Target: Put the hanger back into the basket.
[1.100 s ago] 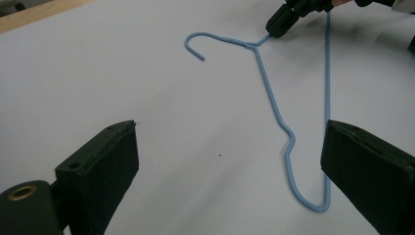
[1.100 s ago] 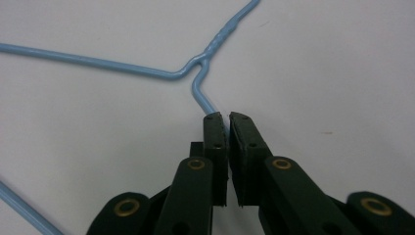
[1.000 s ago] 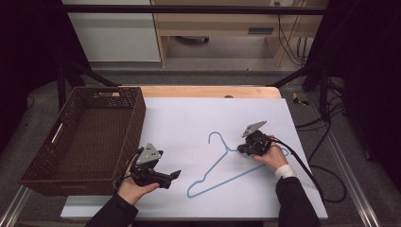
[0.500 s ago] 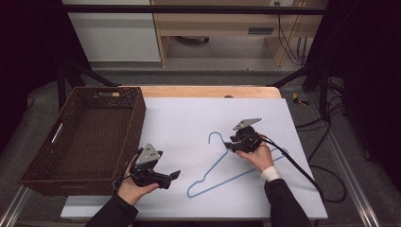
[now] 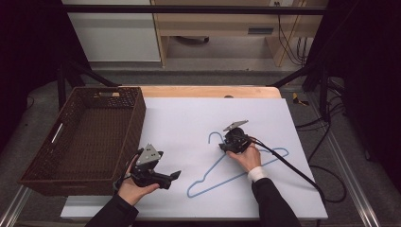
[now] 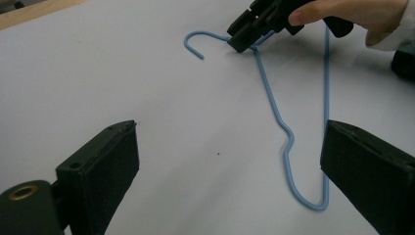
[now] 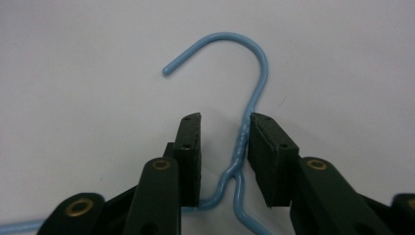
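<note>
- The blue wire hanger (image 5: 236, 168) lies flat on the white sheet (image 5: 189, 118) that covers the table, in the sheet's right half; its hook points toward the far edge and its long bar runs toward the near right corner.
- The right gripper (image 5: 226, 147) sits at the hanger's neck, held by the right hand (image 5: 247, 156), with its cable trailing off toward the right edge.
- In the right gripper view, the twisted neck stands between the two jaws. One pad touches the wire or sits just beside it, the other stands apart with a gap, so nothing is clamped. These jaws have just been closing a little.
- The left gripper (image 5: 171, 177) rests near the sheet's near left corner in the left hand (image 5: 135, 189), well apart from the hanger. Its jaws stand wide apart over bare sheet, holding nothing.
- A brown wicker basket (image 5: 42, 177) stands along the left edge, overlapping the sheet's border.
</note>
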Available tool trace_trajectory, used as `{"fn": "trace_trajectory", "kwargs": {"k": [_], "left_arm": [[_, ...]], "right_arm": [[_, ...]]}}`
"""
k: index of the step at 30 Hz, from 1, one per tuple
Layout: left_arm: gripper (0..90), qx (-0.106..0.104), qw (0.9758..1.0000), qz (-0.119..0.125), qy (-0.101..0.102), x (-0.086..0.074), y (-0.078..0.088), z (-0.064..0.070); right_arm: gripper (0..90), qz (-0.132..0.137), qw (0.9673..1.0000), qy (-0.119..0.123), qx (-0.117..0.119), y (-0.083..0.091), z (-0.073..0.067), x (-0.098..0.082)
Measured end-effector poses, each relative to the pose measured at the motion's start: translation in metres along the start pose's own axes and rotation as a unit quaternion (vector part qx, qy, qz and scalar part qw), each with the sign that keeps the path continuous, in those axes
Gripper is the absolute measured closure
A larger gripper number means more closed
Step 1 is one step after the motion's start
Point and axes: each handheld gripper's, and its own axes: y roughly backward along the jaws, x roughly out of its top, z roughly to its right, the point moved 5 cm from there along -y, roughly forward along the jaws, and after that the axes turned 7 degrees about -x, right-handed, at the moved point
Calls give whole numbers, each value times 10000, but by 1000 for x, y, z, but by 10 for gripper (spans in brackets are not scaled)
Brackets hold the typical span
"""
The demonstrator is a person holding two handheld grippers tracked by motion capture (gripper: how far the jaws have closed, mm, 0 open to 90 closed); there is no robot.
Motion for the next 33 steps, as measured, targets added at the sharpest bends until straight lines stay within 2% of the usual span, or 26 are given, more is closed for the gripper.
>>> {"fn": "trace_trajectory", "kwargs": {"k": [3, 5, 8, 9, 12, 13, 14, 15, 22, 33], "left_arm": [[72, 3, 10000, 0, -6, 0, -1, 1], [72, -12, 10000, -10, -9, 0, -1, 1], [72, -13, 10000, -36, -12, -1, -2, 2], [72, -15, 10000, -41, -14, -1, -3, 2], [72, -16, 10000, -50, -12, -1, -3, 2], [72, -4, 10000, -51, -11, -1, -4, 2], [73, -1, 10000, -48, -4, -2, -4, 2], [73, -1, 10000, -50, -2, -2, -4, 2], [74, -18, 9999, -115, -5, -2, -8, 2], [78, -80, 9999, -149, 38, 2, -15, 7]], "right_arm": [[709, -111, 9999, -40, -107, 0, 0, 2], [757, -201, 9995, -159, -172, 1, -1, 2], [823, -244, 9992, -175, -246, 1, 0, 2], [842, -318, 9987, -289, -265, 2, -1, 2], [853, -430, 9976, -367, -387, 1, -1, 4], [856, -495, 9964, -537, -427, 1, -4, 5], [858, -541, 9963, -477, -474, 1, -3, 6], [860, -564, 9958, -522, -492, 1, -3, 6], [863, -645, 9944, -692, -476, 2, -3, 7], [863, -300, 9967, -634, -399, 20, -1, 13]]}}
